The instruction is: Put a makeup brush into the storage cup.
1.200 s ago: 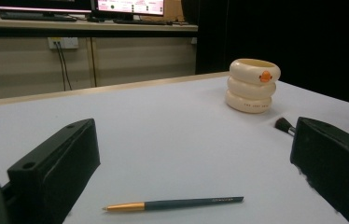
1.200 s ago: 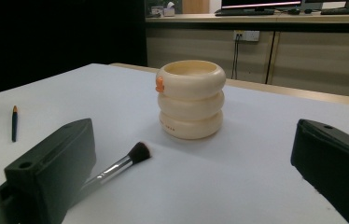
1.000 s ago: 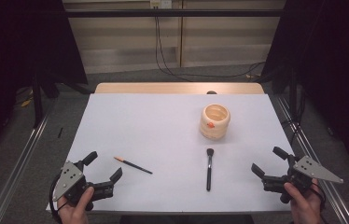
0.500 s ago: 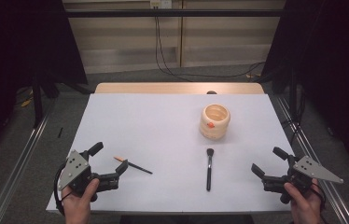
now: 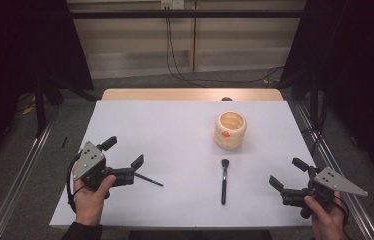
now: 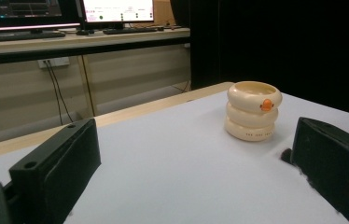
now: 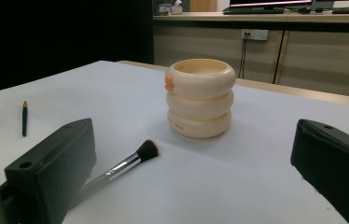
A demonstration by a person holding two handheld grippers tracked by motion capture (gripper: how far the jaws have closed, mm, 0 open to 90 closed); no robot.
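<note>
Pencil (image 5: pixel 150 179), near end hidden under left gripper (image 5: pixel 125 161), jaws apart

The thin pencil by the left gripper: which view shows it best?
The high view: the pencil lies full length on the white table, its near end under the left gripper. The right gripper view shows it far off, small.
</note>
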